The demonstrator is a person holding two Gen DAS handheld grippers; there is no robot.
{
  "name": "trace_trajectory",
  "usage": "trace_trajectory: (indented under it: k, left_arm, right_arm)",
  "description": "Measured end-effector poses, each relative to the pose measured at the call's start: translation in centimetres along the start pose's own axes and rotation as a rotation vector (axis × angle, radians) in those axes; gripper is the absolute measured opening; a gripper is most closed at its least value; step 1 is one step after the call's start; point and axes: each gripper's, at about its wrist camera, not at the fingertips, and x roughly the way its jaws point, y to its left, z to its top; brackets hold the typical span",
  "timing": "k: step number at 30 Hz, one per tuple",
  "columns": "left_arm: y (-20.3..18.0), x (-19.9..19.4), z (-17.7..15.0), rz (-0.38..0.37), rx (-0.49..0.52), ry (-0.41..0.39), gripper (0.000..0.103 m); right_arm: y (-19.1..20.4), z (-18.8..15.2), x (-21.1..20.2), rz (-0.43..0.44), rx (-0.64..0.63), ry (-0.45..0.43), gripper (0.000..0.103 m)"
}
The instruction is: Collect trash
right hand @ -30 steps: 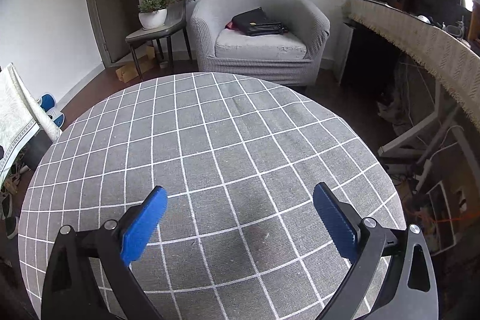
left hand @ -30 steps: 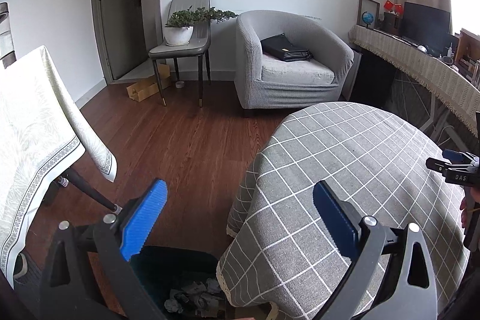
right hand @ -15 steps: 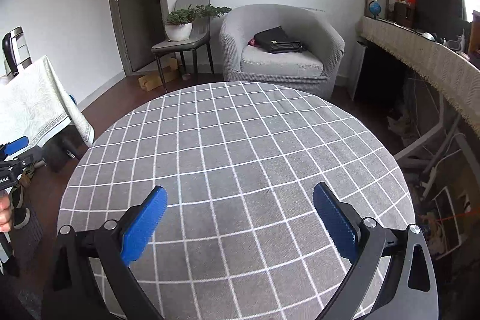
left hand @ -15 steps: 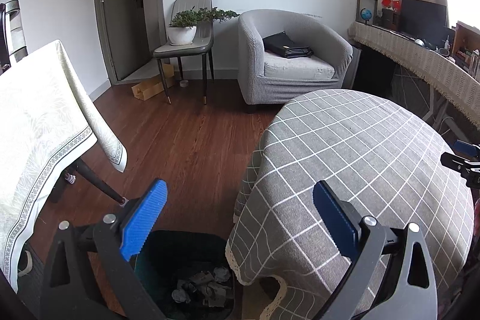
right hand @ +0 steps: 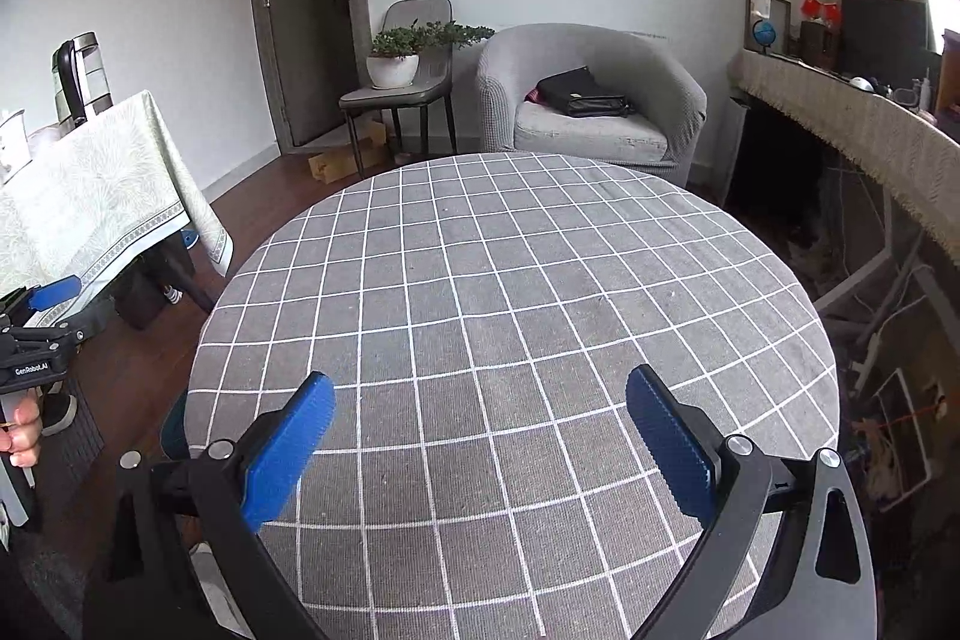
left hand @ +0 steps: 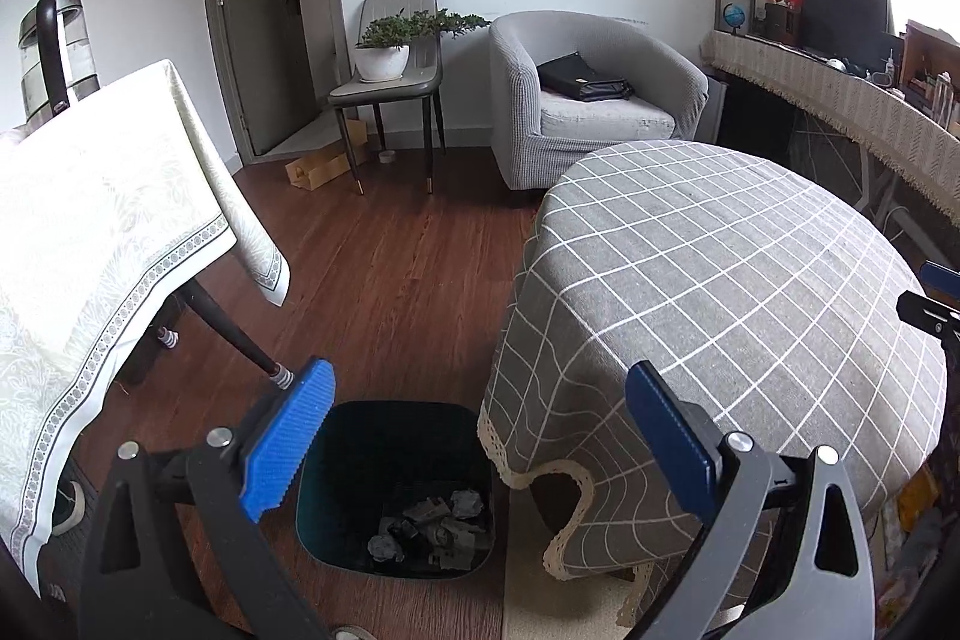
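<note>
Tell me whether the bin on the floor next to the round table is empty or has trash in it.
Not empty. The left wrist view looks into the dark bin, upright on the floor, and several crumpled grey wads lie at its bottom; it is far from full.

2 tables [left hand: 720,280], 1 trash bin [left hand: 396,484], 1 armchair [left hand: 594,100], 1 chair [left hand: 390,82], 2 grippers [left hand: 474,436].

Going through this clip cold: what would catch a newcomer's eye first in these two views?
Probably the round table with the grey checked cloth, filling the right wrist view with nothing on it. Next, the dark bin on the wood floor at the table's left edge, with crumpled grey trash at its bottom. Both the left gripper and the right gripper are open and hold nothing.
</note>
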Motion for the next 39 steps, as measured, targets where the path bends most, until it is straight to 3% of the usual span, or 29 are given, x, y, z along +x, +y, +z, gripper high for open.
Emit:
trace_trajectory:
  k: [39]
  left_arm:
    - [-0.24,-0.96,-0.51,-0.001,-0.016,-0.022,0.099]
  right_arm:
    - [0.40,-1.01,-0.08,0.000,-0.017,0.005,0.099]
